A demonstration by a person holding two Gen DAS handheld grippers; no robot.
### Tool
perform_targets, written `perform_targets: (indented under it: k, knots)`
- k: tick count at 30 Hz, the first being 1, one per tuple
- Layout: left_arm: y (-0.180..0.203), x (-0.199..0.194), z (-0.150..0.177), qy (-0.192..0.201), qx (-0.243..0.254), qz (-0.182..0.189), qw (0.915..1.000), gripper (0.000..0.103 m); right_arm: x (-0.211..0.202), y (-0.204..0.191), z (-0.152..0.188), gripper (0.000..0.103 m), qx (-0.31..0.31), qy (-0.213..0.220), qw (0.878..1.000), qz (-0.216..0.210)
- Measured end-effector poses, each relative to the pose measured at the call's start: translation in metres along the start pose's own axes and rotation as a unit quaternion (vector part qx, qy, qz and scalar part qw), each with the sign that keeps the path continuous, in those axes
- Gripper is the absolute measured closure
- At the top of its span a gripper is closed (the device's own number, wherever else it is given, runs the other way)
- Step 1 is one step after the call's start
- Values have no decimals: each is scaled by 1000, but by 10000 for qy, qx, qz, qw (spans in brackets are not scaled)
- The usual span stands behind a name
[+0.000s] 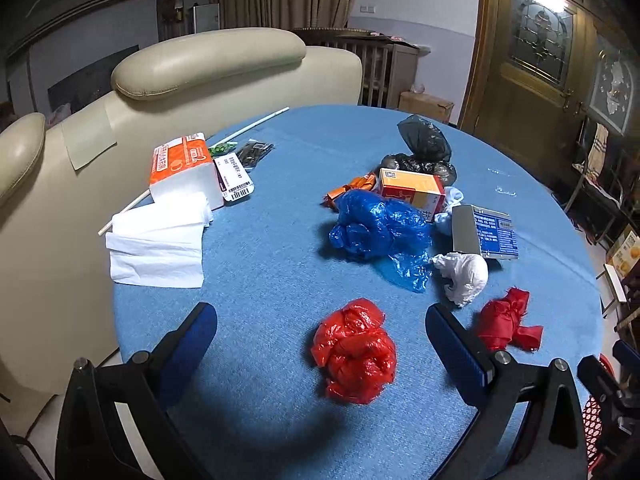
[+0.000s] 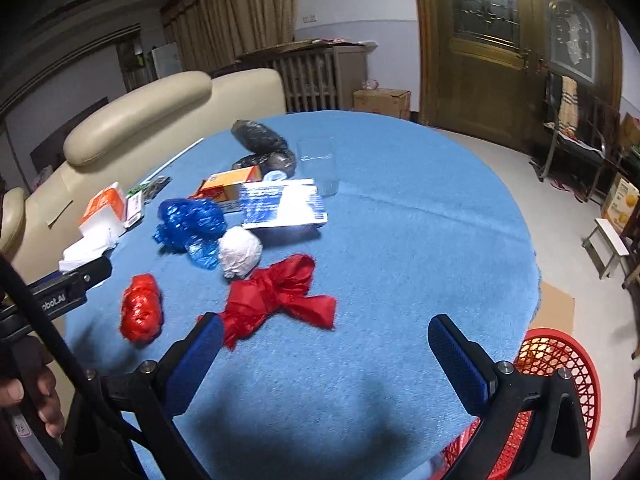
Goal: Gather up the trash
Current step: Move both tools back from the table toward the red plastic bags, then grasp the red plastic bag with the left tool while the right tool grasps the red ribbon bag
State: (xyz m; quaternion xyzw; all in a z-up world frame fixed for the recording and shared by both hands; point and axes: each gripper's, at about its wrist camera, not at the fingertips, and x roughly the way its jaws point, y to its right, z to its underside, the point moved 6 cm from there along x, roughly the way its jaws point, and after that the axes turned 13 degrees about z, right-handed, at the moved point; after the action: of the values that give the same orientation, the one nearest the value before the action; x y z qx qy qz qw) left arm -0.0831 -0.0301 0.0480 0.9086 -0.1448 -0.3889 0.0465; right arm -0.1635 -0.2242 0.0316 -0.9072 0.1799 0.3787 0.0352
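Trash lies on a round table with a blue cloth (image 1: 260, 280). A crumpled red plastic bag (image 1: 354, 352) (image 2: 141, 308) sits between the fingers of my open left gripper (image 1: 320, 332), untouched. A knotted red bag (image 1: 506, 326) (image 2: 276, 296) lies just ahead of my open right gripper (image 2: 326, 340), near its left finger. Farther back are a blue plastic bag (image 1: 376, 228) (image 2: 188, 222), a white paper wad (image 1: 464, 276) (image 2: 240, 256), an orange box (image 1: 412, 190) (image 2: 230, 184), a blue-and-white box (image 1: 490, 232) (image 2: 282, 204) and black bags (image 1: 424, 148) (image 2: 260, 144).
A tissue pack (image 1: 184, 164) with loose white tissues (image 1: 158, 244) lies at the table's left, by a cream sofa (image 1: 200, 68). A red mesh basket (image 2: 560, 364) stands on the floor beyond the table's right edge. A hand (image 2: 36, 400) grips the left tool.
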Motion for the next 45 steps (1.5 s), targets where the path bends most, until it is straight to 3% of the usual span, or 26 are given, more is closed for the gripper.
perform_targets:
  k: [45]
  knots:
    - [12,-4,5,5,131,147,9998,0,-4,3,7,0,59,19,10000,31]
